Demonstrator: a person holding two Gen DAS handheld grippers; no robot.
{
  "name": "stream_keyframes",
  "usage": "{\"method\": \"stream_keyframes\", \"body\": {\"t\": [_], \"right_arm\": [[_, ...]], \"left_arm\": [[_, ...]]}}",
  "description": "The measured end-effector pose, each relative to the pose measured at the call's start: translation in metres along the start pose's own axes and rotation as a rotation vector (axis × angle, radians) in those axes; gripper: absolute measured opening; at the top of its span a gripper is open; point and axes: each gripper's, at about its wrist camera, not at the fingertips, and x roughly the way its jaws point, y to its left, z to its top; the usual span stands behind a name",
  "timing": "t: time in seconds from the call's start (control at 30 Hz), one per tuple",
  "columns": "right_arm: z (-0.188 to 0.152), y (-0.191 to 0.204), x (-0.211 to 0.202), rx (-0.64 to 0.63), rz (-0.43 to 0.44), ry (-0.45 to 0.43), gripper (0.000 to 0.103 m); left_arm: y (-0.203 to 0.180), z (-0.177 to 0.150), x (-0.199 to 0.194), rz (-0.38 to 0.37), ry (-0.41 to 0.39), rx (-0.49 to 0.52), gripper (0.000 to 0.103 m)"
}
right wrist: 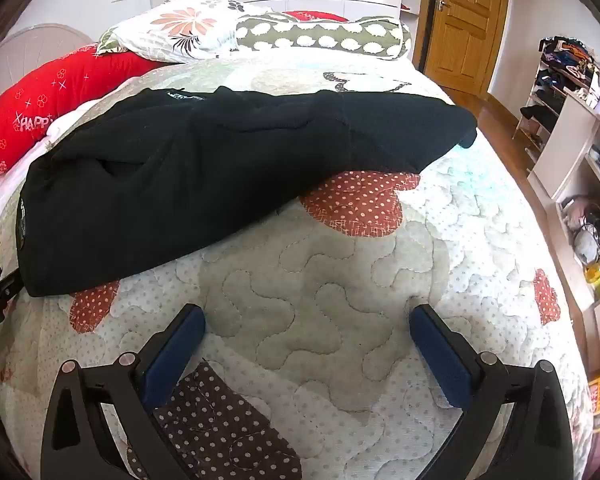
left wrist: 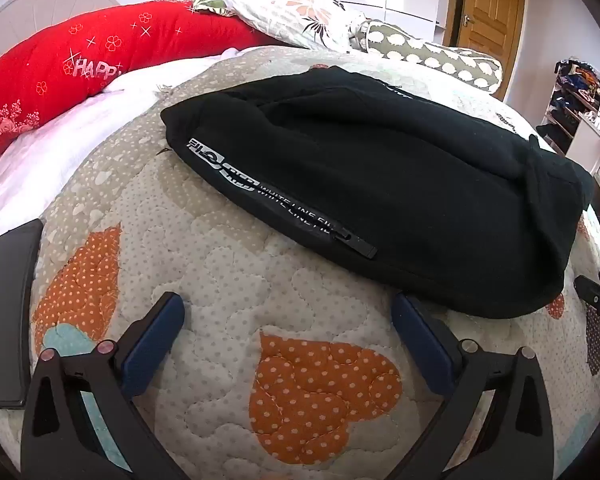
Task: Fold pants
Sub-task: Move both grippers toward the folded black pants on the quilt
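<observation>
Black pants (left wrist: 380, 184) lie in a thick folded bundle on the quilted bedspread (left wrist: 228, 272), with white lettering and a zip along the near edge. In the right wrist view the same pants (right wrist: 204, 168) stretch across the bed from left to right. My left gripper (left wrist: 288, 320) is open just in front of the bundle's near edge, touching nothing. My right gripper (right wrist: 308, 332) is open over bare quilt, a little short of the pants. Each gripper's tip shows at the other view's side edge.
A red bolster (left wrist: 84, 68), a floral pillow (right wrist: 180, 28) and a spotted bolster (right wrist: 324, 36) lie at the head of the bed. A dark flat device (left wrist: 8, 312) rests at the bed's left edge. Shelves (right wrist: 580, 152) and a wooden door (right wrist: 464, 20) stand to the right.
</observation>
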Motion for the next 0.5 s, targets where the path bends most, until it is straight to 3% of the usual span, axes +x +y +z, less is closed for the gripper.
{"method": "stream_keyframes", "body": {"t": [0.23, 0.4, 0.5], "right_arm": [[0.000, 0.000, 0.000, 0.000, -0.001, 0.000, 0.103], [0.000, -0.001, 0.000, 0.001, 0.001, 0.000, 0.103], [0.004, -0.012, -0.002, 0.023, 0.043, 0.007, 0.103]], "left_arm": [[-0.003, 0.001, 0.002, 0.007, 0.004, 0.005, 0.103], [-0.014, 0.001, 0.004, 0.064, 0.005, 0.041, 0.103], [-0.007, 0.003, -0.002, 0.046, 0.026, 0.028, 0.103]]}}
